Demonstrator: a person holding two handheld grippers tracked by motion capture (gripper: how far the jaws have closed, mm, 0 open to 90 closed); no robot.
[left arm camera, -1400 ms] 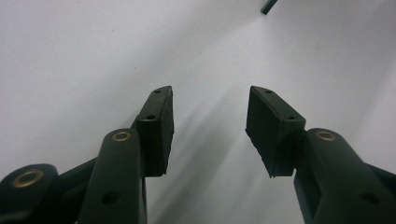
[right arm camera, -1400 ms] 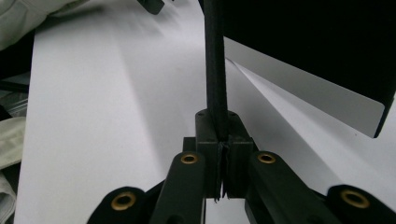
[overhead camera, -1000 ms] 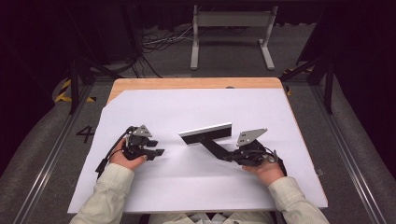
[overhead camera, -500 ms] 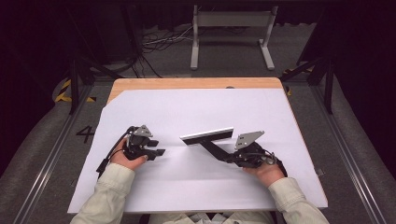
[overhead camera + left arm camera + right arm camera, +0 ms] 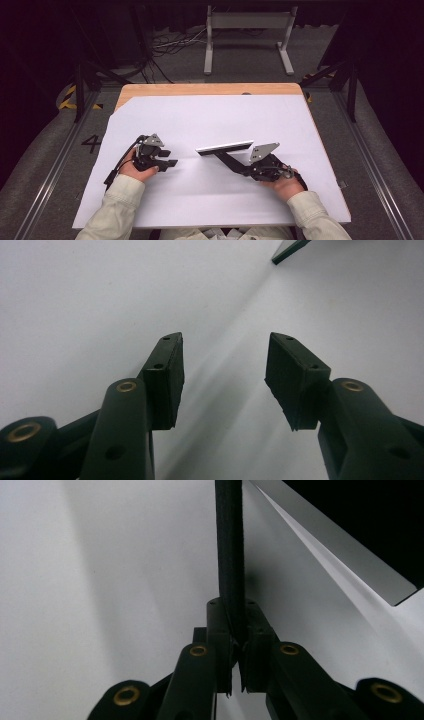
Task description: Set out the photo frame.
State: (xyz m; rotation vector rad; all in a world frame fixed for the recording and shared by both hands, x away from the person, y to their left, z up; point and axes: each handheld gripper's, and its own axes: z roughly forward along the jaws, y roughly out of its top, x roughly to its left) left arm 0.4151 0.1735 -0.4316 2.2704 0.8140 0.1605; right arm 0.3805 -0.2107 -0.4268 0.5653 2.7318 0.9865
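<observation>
Centre-right of the high view: flat black-and-white rectangular panel [image 5: 225, 147] on its thin black stem [image 5: 230, 555], clamped by right gripper [image 5: 235, 162], jaws lately easing; left gripper [image 5: 172, 162] gaping, empty; advisable to lower level before full release.

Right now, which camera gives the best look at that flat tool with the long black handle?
The high view: the flat tool shows whole on the white sheet. The right gripper view shows its handle pinched in the right tongs; the left gripper view catches a corner.

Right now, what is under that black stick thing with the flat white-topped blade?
Under the black-handled tool with the flat white-topped blade lies the big white sheet, covering most of the wooden table. The blade's shadow falls there. Its underside cannot be seen.
</observation>
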